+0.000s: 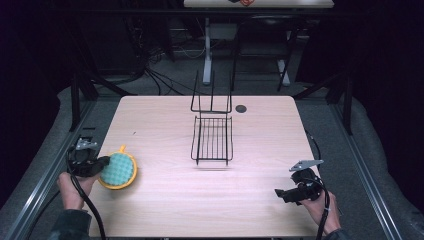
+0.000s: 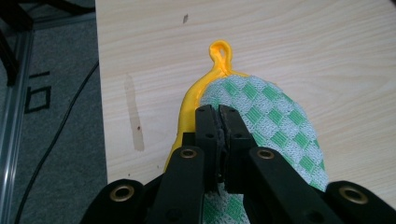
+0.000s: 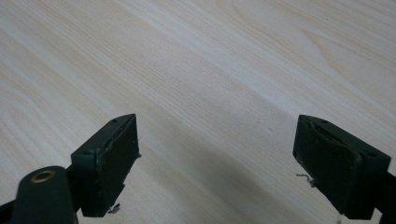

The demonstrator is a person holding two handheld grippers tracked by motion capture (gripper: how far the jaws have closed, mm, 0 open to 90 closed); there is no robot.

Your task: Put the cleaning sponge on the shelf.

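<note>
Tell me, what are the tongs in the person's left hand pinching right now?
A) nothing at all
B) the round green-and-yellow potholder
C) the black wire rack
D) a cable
B: in the left gripper view the left tongs are closed on the edge of the potholder, which lies on the table well apart from the wire rack.

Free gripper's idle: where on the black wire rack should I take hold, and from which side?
Probably one wire of the near rim of the wire rack, approached from the person's side. The basket part lies flat, its near edge facing the open right gripper with bare table between; the tall prongs at its far end are a longer reach.
</note>
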